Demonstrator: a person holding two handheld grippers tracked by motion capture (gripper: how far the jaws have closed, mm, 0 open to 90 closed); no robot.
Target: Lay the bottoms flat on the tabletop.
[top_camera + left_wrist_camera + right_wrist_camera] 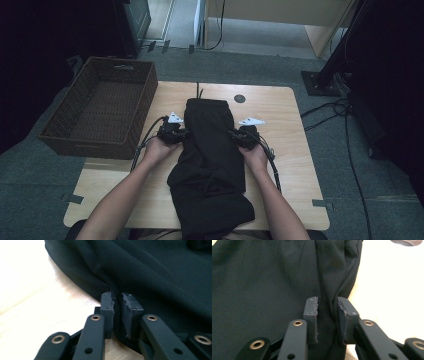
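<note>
- Black trousers lie lengthwise down the middle of the desk, waistband toward the far edge, legs spilling over the near edge.
- The left gripper pinches a fold at the garment's left side seam, jaws nearly together on cloth.
- The right gripper clamps a fold on the opposite edge, likely so both sides can lift evenly for folding.
- A wicker basket waits off the desk's left edge, probably as the destination.

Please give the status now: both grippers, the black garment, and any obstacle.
Left gripper and right gripper shut on black garment edges. Garment flat on table. Basket aside, no obstacle.
</note>
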